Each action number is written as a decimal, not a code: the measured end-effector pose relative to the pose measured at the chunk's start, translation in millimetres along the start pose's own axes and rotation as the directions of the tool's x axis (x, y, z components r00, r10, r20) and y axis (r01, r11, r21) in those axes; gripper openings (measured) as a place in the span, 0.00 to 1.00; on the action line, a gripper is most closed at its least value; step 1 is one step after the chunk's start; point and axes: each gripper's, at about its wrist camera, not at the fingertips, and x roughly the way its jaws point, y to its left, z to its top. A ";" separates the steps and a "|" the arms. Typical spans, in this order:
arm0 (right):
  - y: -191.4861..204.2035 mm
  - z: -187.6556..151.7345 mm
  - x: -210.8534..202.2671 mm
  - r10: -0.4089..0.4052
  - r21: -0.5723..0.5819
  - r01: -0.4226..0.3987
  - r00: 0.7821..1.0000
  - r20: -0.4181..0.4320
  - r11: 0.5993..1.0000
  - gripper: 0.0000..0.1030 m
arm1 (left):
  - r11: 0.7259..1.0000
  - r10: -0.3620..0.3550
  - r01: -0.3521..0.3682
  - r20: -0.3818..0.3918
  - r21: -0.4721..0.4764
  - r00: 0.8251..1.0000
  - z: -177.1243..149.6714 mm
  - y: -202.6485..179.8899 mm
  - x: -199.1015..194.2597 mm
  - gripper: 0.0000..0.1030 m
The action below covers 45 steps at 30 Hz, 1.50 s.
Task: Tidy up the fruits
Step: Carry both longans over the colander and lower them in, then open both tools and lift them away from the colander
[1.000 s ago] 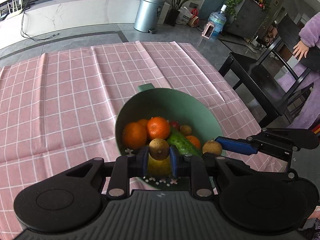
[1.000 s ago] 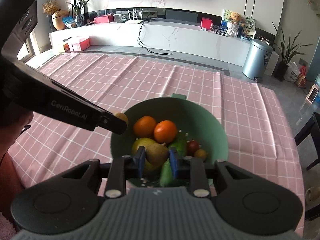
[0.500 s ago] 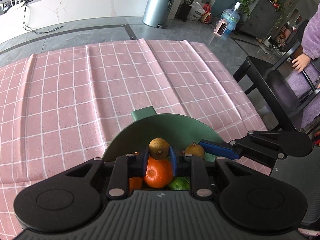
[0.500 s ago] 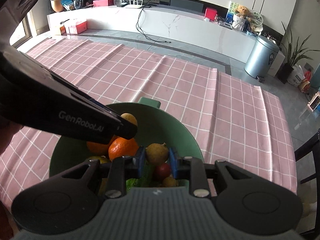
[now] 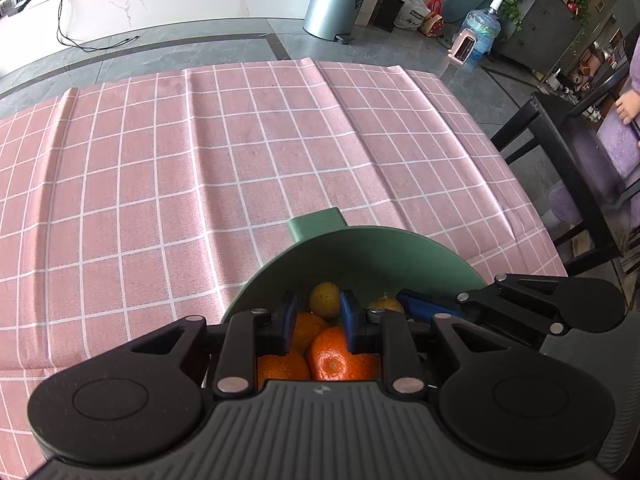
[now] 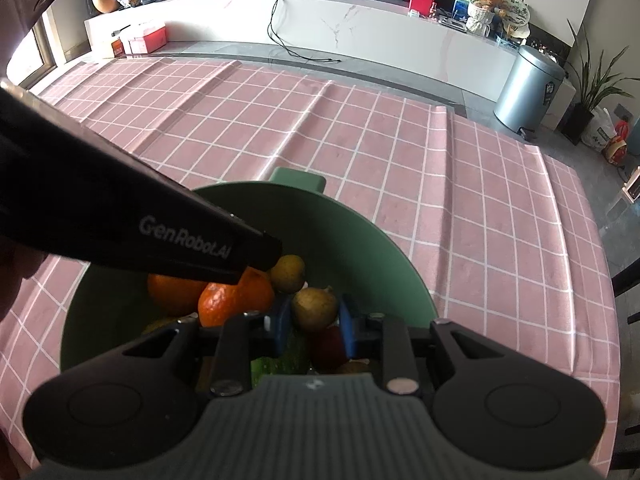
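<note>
Both hand-held grippers, left (image 5: 319, 317) and right (image 6: 313, 321), have sunk into our green bowl (image 6: 360, 248) on the pink surface (image 5: 160, 184). Each grasps a small brownish fruit (image 5: 325, 300); the left jaws have just been opening slightly around theirs.

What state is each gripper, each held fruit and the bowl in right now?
left gripper: over the bowl, jaws just eased open a little, small yellow-brown fruit between the pads
right gripper: shut on the brown round fruit, over the bowl
green bowl: upright on the pink checked tablecloth, holding oranges and other produce
</note>
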 end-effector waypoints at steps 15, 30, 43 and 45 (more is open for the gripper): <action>-0.1 6.2 -38.5 -0.047 0.042 0.048 0.999 -0.006 0.998 0.45 | 0.999 -0.010 0.006 0.068 0.051 0.998 -10.5 -10.3 -52.1 0.52; 68.5 -4.9 -162.8 -0.055 0.106 0.027 0.960 0.274 0.994 0.75 | 0.953 0.203 -0.271 0.380 0.137 0.903 -84.5 -7.7 -197.6 0.70; 137.9 -65.4 -204.1 -0.122 0.165 0.068 0.932 0.342 0.984 0.86 | 0.897 0.363 -0.440 0.490 0.048 0.793 -154.5 12.8 -236.2 0.85; 143.3 -75.4 -205.4 -0.141 0.188 0.078 0.926 0.349 0.979 0.89 | 0.893 0.378 -0.449 0.501 0.025 0.779 -161.7 15.2 -236.1 0.85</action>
